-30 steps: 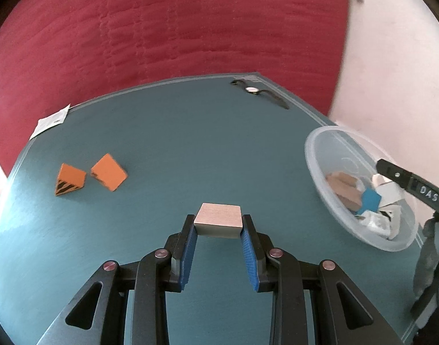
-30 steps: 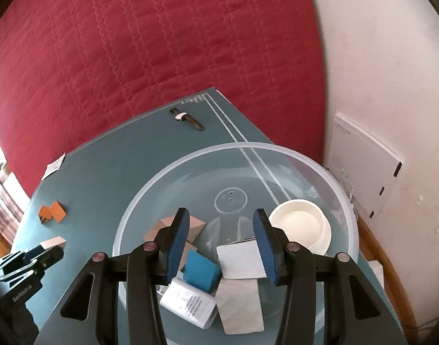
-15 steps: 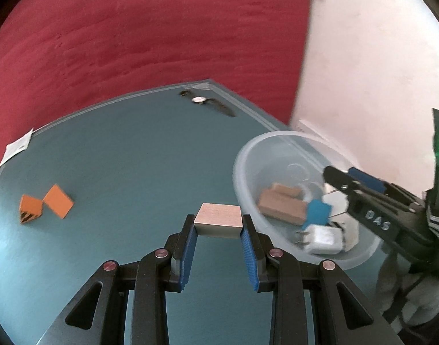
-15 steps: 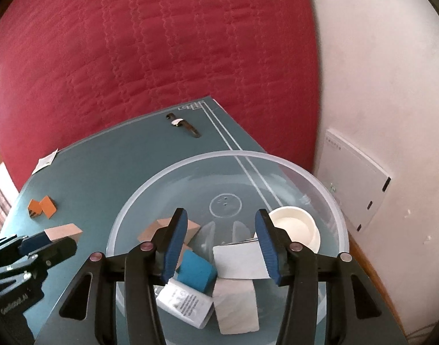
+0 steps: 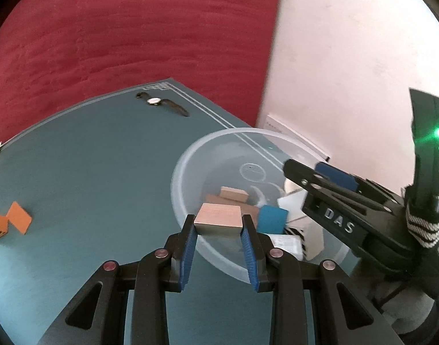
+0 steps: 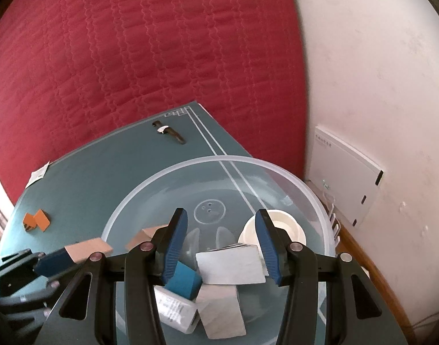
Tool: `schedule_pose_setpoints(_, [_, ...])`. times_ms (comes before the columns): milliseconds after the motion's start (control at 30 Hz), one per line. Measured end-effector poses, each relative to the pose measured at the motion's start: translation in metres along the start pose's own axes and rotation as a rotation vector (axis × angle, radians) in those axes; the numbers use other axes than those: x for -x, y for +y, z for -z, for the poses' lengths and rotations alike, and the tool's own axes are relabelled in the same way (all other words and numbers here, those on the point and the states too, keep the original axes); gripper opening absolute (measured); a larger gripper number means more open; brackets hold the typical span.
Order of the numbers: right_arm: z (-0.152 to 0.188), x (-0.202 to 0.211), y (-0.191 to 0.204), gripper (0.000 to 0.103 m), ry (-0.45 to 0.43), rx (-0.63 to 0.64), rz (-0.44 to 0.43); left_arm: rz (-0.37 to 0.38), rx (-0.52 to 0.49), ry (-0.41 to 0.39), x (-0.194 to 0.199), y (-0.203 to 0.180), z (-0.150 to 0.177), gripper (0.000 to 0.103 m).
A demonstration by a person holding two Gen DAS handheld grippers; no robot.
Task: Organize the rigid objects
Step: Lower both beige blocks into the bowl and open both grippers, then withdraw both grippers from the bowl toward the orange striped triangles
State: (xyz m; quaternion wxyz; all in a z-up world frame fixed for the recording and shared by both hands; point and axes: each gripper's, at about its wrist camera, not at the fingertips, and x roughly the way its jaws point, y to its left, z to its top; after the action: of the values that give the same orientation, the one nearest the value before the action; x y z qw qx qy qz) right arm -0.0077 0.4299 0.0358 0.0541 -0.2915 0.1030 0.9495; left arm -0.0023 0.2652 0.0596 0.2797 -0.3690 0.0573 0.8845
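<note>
wooden block (image 5: 218,219), stiff and light, sits pinched by its flat side faces in the left tongs (image 5: 218,231) at lower centre, over the near rim of the clear plastic bowl (image 5: 190,155). right tongs (image 6: 219,247) hang parted and empty above the bowl.

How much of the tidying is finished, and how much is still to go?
Mostly done: the clear bowl already holds wooden blocks, a blue block and several white pieces. In hand: the left gripper holds a wooden block at its rim. Left: two orange pieces and a wristwatch.
</note>
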Motion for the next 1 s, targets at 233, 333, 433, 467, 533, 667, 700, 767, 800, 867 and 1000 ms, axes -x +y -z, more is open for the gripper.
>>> schedule_pose_setpoints(233, [-0.001, -0.002, -0.001, 0.051, -0.001, -0.001, 0.002, -0.02, -0.011, -0.024, 0.005, 0.0, 0.009, 0.065])
schedule_pose_setpoints(333, [-0.001, -0.001, 0.0, 0.051, -0.002, 0.0, 0.002, -0.034, -0.003, -0.019, 0.003, 0.004, 0.012, 0.065])
schedule_pose_setpoints(433, [0.0, -0.001, 0.002, 0.051, -0.002, 0.002, 0.002, -0.049, 0.015, -0.01, 0.002, 0.007, 0.015, 0.069])
schedule_pose_setpoints(467, [0.0, -0.001, 0.002, 0.051, -0.002, 0.003, 0.002, -0.056, 0.023, -0.007, 0.002, 0.009, 0.016, 0.073])
schedule_pose_setpoints(533, [0.0, -0.001, 0.002, 0.054, -0.002, 0.006, 0.002, -0.066, 0.035, -0.004, 0.002, 0.012, 0.016, 0.081])
schedule_pose_setpoints(667, [0.002, 0.004, 0.004, 0.058, -0.017, 0.023, 0.007, -0.093, 0.054, -0.003, 0.001, 0.019, 0.017, 0.09])
schedule_pose_setpoints(700, [0.002, 0.005, 0.005, 0.058, -0.023, 0.03, 0.008, -0.098, 0.057, -0.003, 0.0, 0.02, 0.016, 0.09])
schedule_pose_setpoints(767, [0.003, 0.007, 0.008, 0.06, -0.033, 0.042, 0.01, -0.109, 0.062, -0.001, 0.0, 0.022, 0.017, 0.091])
schedule_pose_setpoints(800, [0.004, 0.007, 0.009, 0.06, -0.036, 0.047, 0.011, -0.112, 0.065, -0.001, 0.001, 0.023, 0.018, 0.091])
schedule_pose_setpoints(867, [0.005, 0.008, 0.012, 0.06, -0.042, 0.06, 0.013, -0.122, 0.071, 0.0, -0.001, 0.025, 0.017, 0.091])
schedule_pose_setpoints(1000, [0.008, 0.009, 0.018, 0.06, -0.048, 0.085, 0.011, -0.139, 0.084, 0.005, -0.002, 0.031, 0.018, 0.093])
